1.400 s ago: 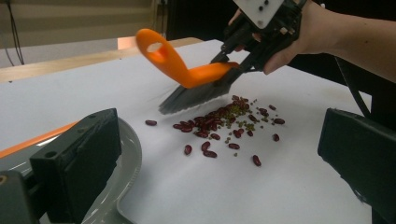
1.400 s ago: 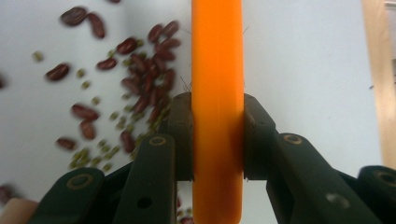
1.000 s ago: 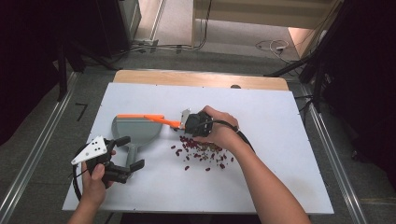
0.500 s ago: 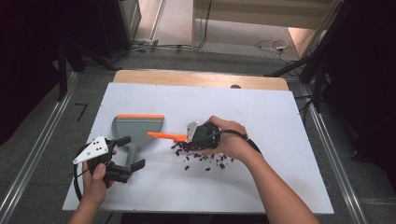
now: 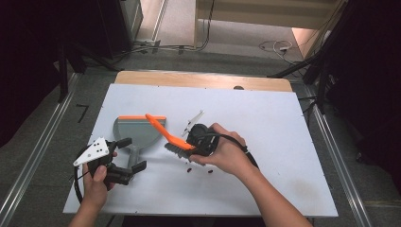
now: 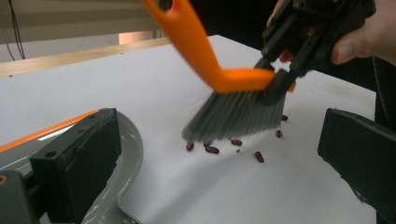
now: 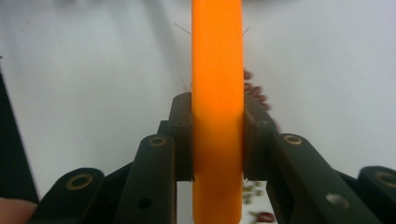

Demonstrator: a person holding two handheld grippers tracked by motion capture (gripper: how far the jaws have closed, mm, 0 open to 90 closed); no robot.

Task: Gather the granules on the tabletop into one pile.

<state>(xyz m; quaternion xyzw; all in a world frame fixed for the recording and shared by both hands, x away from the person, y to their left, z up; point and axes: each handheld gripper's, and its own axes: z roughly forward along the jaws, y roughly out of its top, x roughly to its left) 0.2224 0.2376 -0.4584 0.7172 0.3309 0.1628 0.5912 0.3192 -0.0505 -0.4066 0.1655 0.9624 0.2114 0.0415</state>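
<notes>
Sweep since a second ago: my right gripper is dragging the orange-handled grey-bristled brush leftward, herding dark red beans toward the grey plastic dustpan.
Right jaws: clamping the brush handle.
Left gripper: jaws are standing apart, straddling the dustpan handle (not squeezing).
Doing it well: I'm keeping bristles flat, strokes short.
Hard to see: beans under the bristles.

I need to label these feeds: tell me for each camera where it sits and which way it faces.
High view: fixed above the person's side, looking forward and down on the white table; both forearms, left gripper and right gripper show.
Left gripper view: rides the left gripper, looking along its open jaws across the table at the brush over the beans.
Right gripper view: rides the right gripper, looking along jaws shut on the brush.
Shared: all three show brush, beans and table; the dustpan shows in the high and left gripper views.
</notes>
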